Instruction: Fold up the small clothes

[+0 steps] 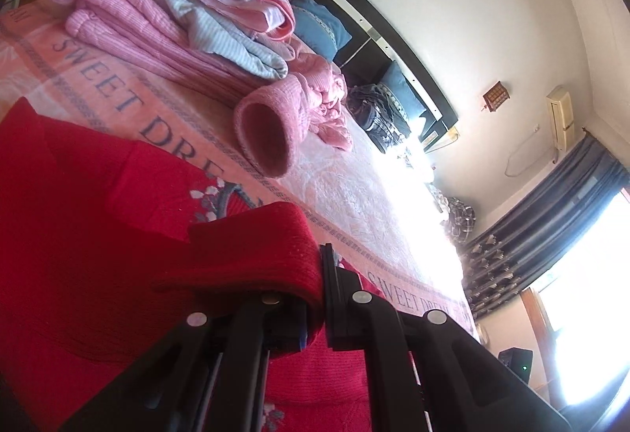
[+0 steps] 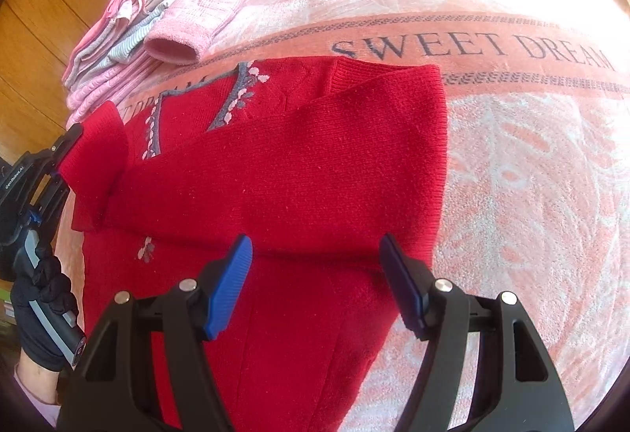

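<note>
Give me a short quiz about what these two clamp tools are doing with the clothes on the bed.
1. True or false: the right gripper is clamped on the red sweater.
2. Which gripper holds the red sleeve cuff? A) left gripper B) right gripper
3. Fill in: the blanket reads "SWEET ____".

Key: 1. False, its jaws stand open above the sweater. 2. A. 3. DREAM.

Pink "SWEET DREAM" blanket [image 2: 512,164], dark headboard [image 1: 354,19], blue pillows [image 1: 323,24], patterned curtain [image 1: 551,219], wall air conditioner [image 1: 561,121].
</note>
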A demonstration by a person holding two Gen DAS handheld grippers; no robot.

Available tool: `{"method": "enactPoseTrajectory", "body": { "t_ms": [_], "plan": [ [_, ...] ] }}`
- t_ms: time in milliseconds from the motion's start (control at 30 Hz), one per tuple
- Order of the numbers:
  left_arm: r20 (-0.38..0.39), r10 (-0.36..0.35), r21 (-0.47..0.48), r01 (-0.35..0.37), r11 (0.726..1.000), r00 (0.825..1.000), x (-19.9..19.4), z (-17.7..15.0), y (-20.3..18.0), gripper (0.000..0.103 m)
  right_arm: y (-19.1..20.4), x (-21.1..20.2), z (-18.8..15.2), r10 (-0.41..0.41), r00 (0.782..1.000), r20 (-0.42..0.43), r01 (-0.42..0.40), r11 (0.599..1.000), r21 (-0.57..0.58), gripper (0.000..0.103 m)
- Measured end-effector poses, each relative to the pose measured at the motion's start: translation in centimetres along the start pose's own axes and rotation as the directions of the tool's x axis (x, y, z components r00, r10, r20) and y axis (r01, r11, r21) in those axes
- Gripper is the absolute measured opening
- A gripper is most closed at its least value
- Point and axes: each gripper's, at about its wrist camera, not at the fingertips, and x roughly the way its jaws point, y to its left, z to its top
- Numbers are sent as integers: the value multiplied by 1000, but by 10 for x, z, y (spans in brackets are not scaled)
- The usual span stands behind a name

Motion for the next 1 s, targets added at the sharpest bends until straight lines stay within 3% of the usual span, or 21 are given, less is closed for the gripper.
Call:
{"method": "enactPoseTrajectory", "body": {
  "t_ms": [300, 367, 433, 567, 633, 733, 833, 900, 1000],
  "plan": [
    [-85, -53, 19, 54, 998, 995, 46, -38, -43, 6, -30, -7, -7, -3, 1000, 1, 3, 999, 41, 67],
    [-121, -52, 7, 54, 999, 991, 58, -46, -44, 12, -35, -8, -8, -3, 1000, 1, 3, 999, 51, 67],
    [-182, -31, 5, 32, 999, 983, 70, -56, -44, 23, -40, -8, -8, -4, 1000, 2, 4, 998, 58, 67],
    [-314, -29, 34, 42, 999, 949, 83, -72, -47, 33, -42, -11, -4, -2, 1000, 14, 1, 997, 72, 67],
    [-332, -44, 63, 68, 996, 942, 75, -68, -53, 37, -38, -14, 0, 4, 1000, 25, -6, 997, 73, 67],
    [-359, -78, 86, 117, 989, 930, 55, -46, -57, 57, -27, -17, 7, 24, 999, 40, -27, 997, 69, 67],
    [-337, -128, 79, 164, 983, 933, 27, -17, -51, 78, -12, -14, 16, 66, 997, 44, -69, 994, 79, 67],
    [-313, -142, 65, 170, 983, 939, 10, 0, -36, 80, 0, -6, 21, 114, 993, 33, -117, 988, 98, 67],
    [-281, -108, 35, 123, 992, 953, -6, 16, -2, 80, 23, 8, 28, 165, 986, 19, -166, 980, 112, 67]
  ]
}}
